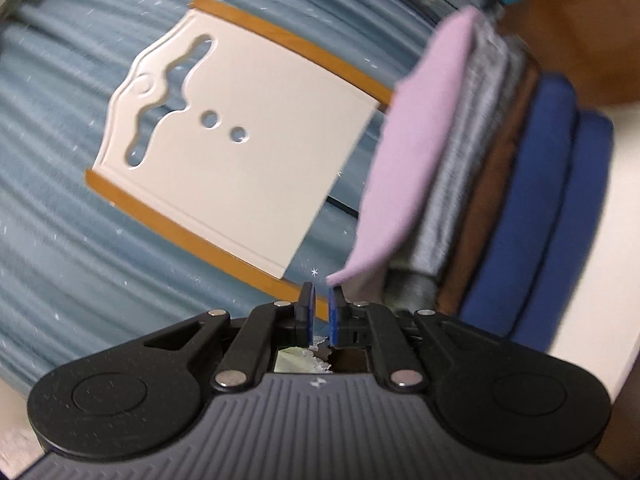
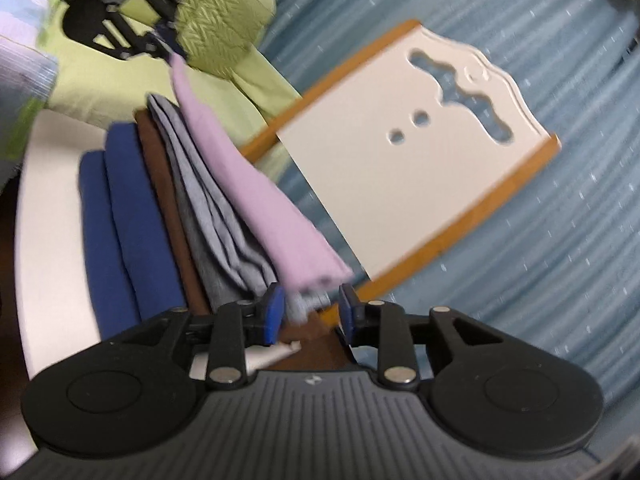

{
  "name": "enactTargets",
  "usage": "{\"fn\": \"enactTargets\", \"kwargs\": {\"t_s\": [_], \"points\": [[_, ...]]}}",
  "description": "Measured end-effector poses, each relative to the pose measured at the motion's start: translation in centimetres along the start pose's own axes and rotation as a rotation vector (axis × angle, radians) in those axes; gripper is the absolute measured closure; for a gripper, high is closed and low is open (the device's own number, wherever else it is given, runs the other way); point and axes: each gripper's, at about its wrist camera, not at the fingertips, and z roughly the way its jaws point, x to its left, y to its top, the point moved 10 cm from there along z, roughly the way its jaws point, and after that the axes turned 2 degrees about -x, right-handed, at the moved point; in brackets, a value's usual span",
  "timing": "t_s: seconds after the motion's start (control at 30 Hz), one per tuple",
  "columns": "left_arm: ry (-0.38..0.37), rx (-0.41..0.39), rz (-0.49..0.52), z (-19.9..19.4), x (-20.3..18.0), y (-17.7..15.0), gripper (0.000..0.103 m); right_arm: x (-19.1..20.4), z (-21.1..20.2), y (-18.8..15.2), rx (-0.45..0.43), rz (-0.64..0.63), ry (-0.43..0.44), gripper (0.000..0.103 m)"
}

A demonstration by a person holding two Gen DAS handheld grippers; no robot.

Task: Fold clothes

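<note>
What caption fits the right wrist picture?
Open right tool beside a pink cloth topping a folded stack, white board behind.

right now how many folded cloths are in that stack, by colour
lilac folded cloth, on the outside: 1
grey folded cloths: cannot tell apart, at least 1
brown folded cloth: 1
dark blue folded cloths: 2 rolls showing
total: at least 5

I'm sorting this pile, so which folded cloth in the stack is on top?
The pink cloth: it lies over the grey, brown and blue ones, its corner beside the right gripper.
</note>
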Motion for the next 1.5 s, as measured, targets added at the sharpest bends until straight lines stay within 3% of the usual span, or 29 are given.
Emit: {"fn": "enactTargets", "kwargs": {"t_s": [0.2, 0.33, 0.43, 0.6, 0.9, 1.1, 1.2, 1.37, 1.5], "points": [[0.040, 0.009, -0.058, 1.2, 1.5, 1.6, 0.091, -2.6, 2.6, 2.2, -0.060, 0.293, 0.087, 0.079], [-0.014, 0.016, -0.176, 3.0, 1.5, 2.6, 0.090, -3.3, 5.0, 1.0, -0.022, 0.409, 0.122, 0.079], [-0.068, 0.027, -0.151, 4.2, -1.0, 2.8, 0.090, -2.4, 5.9, -0.8, 0.030, 0.529, 0.184, 0.078], [-0.094, 0.023, -0.136, 6.0, -2.4, 3.0, 0.090, -0.6, 5.1, -2.3, 0.051, 0.595, 0.214, 0.076], [-0.118, 0.007, -0.215, 8.9, -1.5, 5.2, 0.090, -5.5, 7.3, 0.1, -0.027, 0.692, 0.204, 0.077], [-0.162, 0.029, -0.274, 8.7, -4.1, 2.9, 0.103, -2.6, 9.5, -3.0, 0.015, 0.765, 0.237, 0.077], [-0.150, 0.018, -0.243, 8.3, -4.9, 3.0, 0.103, -1.0, 8.6, -4.6, -0.038, 0.812, 0.238, 0.077], [-0.126, -0.026, -0.281, 7.4, -2.9, 5.6, 0.103, -3.2, 8.8, -4.4, -0.054, 0.858, 0.252, 0.077], [-0.227, -0.092, -0.374, 7.0, -3.7, 9.5, 0.099, -7.2, 9.6, -4.5, -0.091, 0.931, 0.211, 0.077]]}}
